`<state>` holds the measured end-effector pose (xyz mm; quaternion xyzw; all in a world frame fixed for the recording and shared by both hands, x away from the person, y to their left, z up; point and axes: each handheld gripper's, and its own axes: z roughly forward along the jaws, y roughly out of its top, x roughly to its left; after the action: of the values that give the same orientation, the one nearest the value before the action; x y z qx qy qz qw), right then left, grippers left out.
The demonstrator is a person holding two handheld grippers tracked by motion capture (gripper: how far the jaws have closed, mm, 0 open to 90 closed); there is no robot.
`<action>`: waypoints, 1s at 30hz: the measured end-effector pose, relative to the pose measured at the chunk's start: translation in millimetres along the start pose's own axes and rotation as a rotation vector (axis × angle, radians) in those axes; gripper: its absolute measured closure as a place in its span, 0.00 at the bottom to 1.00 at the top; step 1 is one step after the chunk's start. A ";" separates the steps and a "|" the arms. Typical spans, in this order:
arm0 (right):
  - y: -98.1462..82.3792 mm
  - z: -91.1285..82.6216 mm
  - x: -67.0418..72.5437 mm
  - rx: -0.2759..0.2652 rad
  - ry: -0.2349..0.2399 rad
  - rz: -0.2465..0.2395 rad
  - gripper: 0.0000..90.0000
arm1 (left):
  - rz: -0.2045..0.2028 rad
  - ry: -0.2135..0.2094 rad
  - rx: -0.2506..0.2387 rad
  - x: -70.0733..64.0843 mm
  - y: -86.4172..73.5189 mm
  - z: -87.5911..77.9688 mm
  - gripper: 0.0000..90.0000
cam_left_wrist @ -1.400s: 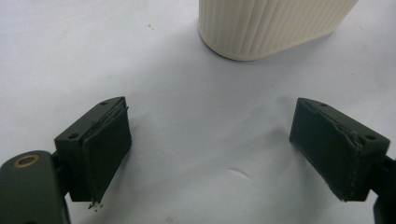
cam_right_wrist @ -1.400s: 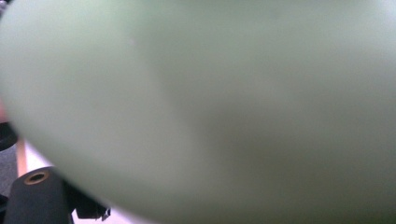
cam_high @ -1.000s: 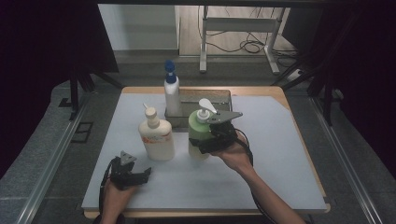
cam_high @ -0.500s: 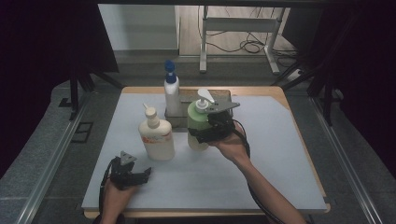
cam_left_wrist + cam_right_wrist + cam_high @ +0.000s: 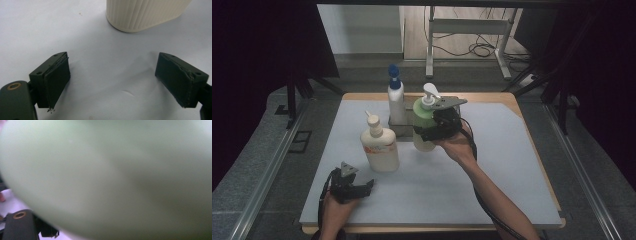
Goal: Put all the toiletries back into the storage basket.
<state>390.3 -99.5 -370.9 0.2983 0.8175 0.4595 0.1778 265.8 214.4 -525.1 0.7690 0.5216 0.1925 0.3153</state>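
A pale green pump bottle hangs upright just above the table, with my right gripper shut on its body from the right side. In the right gripper view the green bottle is a close blur against the camera. A cream pump bottle stands on the table left of it. My left gripper rests near the front left edge, open, nothing between its fingers. In the left gripper view the left gripper points at the ribbed base of the cream bottle, a short way off.
A white bottle with a blue cap stands in a grey tray at the back middle, right behind the green bottle. The pale table top ends in a wooden edge; dark floor and frame legs surround it.
My right gripper has carried the green bottle away from the person toward the grey tray and slightly up. The left gripper has stayed put.
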 end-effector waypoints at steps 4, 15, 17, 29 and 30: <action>5.2 3.1 -4.7 -0.007 -0.009 0.010 0.13 | -0.001 0.000 0.000 0.0 0.0 0.0 0.14; 23.6 12.3 -15.6 -0.011 -0.056 0.017 0.13 | -0.001 0.000 -0.001 0.0 0.0 0.0 0.14; 26.3 14.6 -18.2 -0.014 -0.064 0.021 0.13 | -0.001 0.000 -0.001 0.0 0.0 0.1 0.14; 37.5 29.0 -31.1 -0.018 -0.106 0.034 0.13 | 0.000 0.000 0.000 0.1 0.0 0.0 0.14; 38.1 30.0 -31.9 -0.018 -0.108 0.034 0.13 | 0.000 0.000 0.000 0.1 0.0 0.0 0.14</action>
<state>443.8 -85.7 -353.1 0.3350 0.7974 0.4528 0.2165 265.9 214.5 -525.1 0.7689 0.5217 0.1926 0.3155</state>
